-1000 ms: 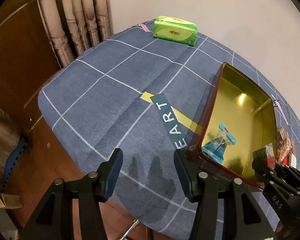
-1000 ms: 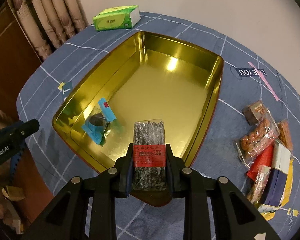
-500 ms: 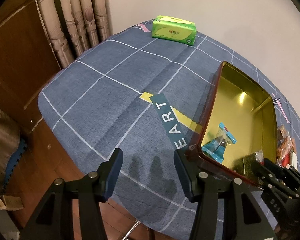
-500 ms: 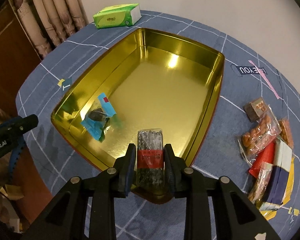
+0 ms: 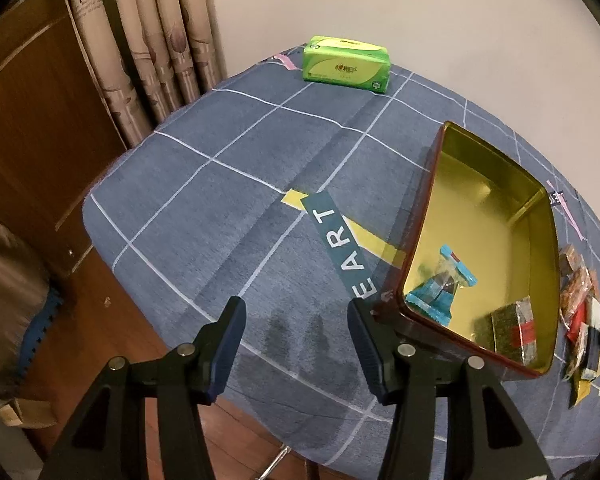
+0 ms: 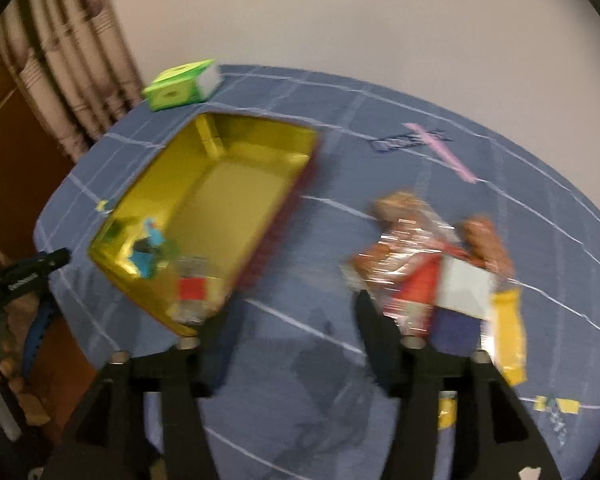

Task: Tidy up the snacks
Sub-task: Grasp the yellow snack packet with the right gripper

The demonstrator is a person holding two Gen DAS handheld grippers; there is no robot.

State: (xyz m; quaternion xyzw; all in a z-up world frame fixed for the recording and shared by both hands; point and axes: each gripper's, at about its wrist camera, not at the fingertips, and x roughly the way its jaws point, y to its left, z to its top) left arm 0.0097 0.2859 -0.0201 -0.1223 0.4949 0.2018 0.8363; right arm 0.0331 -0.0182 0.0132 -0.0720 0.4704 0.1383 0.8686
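Observation:
A gold tin with a red rim [image 5: 420, 216] stands on the blue checked tablecloth; it also shows, blurred, in the right wrist view [image 6: 276, 204]. Inside lie a blue-wrapped snack [image 5: 440, 286] and a dark seaweed pack with a red label [image 5: 516, 330], both also seen in the right wrist view: the blue-wrapped snack [image 6: 148, 252] and the seaweed pack [image 6: 194, 290]. A pile of loose snacks [image 6: 432, 264] lies right of the tin. My left gripper [image 5: 296, 318] is open and empty over the cloth, left of the tin. My right gripper [image 6: 292, 320] is open and empty between tin and pile.
A green tissue pack [image 5: 346, 64] sits at the far table edge. Curtains [image 5: 148, 36] and a wooden cabinet [image 5: 20, 120] stand to the left. The table's near edge [image 5: 148, 276] drops to the floor.
My right gripper opened and let the seaweed pack go into the tin, then swung right towards the snack pile. The left gripper stayed still.

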